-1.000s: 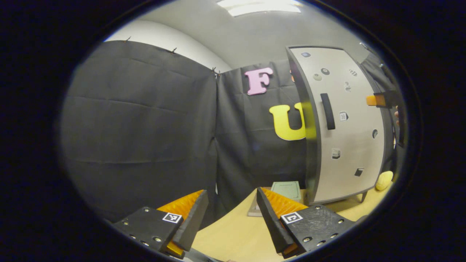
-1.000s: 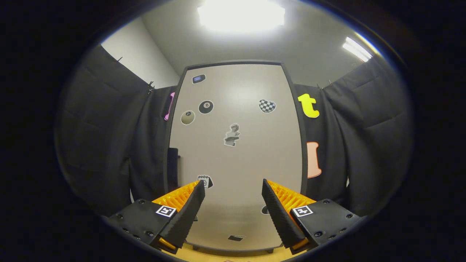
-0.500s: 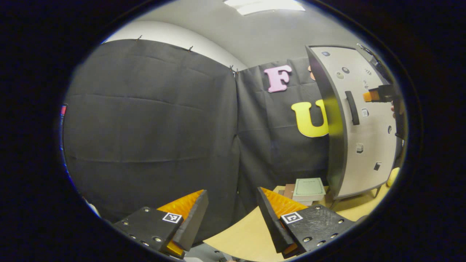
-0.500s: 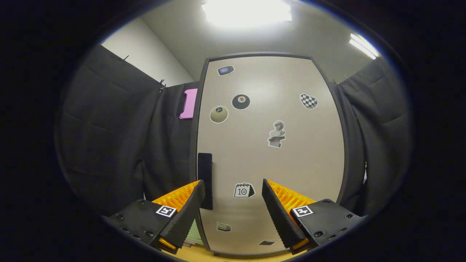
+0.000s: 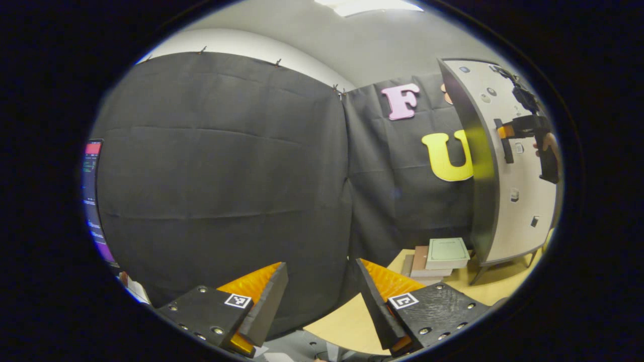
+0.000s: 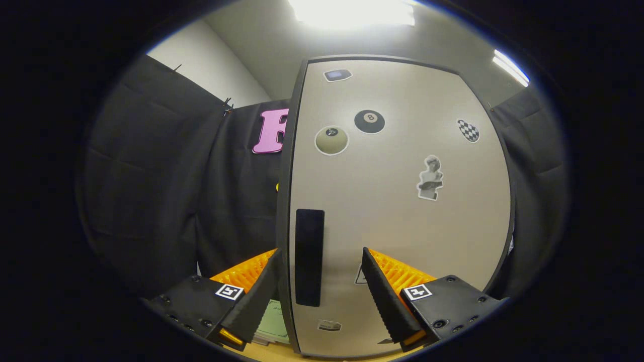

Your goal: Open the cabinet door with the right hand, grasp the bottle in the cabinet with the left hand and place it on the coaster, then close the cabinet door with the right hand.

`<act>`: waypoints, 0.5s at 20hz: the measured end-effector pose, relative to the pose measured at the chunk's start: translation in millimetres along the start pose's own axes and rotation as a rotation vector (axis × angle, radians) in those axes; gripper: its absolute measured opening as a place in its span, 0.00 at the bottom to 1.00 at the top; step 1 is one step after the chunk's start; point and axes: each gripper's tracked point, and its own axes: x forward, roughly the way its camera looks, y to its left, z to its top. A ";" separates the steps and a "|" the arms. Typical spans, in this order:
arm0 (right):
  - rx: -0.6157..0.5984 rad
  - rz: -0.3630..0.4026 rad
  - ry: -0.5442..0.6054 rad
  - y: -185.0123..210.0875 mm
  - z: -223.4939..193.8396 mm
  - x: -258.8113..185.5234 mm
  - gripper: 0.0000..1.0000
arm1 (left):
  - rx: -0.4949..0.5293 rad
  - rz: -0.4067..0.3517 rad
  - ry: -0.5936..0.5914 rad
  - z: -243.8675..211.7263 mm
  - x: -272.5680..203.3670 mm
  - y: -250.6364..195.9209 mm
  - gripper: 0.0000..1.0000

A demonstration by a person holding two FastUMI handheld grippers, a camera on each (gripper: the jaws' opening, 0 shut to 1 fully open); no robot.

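Right gripper neared handle (bottle hidden).

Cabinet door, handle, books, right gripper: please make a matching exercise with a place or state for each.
Things:
1. cabinet door
2. handle
3. stack of books
4. right gripper

Places or states:
A. on the table beside the cabinet
B. open, fingers on either side of the handle
C. shut, with stickers
D. black, upright, near the door's edge

Pairs: 1-C, 2-D, 3-A, 4-B
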 end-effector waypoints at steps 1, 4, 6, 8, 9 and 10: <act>0.003 0.000 0.019 1.7 -3.8 4.3 0.93 | -0.001 0.007 0.004 -2.4 -0.5 1.8 0.80; 0.014 -0.013 0.085 3.8 -18.2 17.3 0.85 | 0.000 0.022 0.013 -7.7 -0.8 8.4 0.81; 0.039 -0.021 0.112 3.4 -23.4 23.9 0.74 | -0.003 0.028 0.014 -8.1 -1.7 11.4 0.81; 0.065 -0.021 0.132 3.4 -25.3 27.0 0.58 | -0.004 0.033 0.011 -7.6 -2.3 12.2 0.81; 0.078 -0.005 0.143 6.6 -26.7 28.6 0.57 | -0.004 0.034 0.012 -9.2 -3.3 13.2 0.81; 0.090 -0.003 0.154 9.7 -27.5 30.2 0.54 | -0.006 0.032 0.014 -10.9 -3.1 11.7 0.81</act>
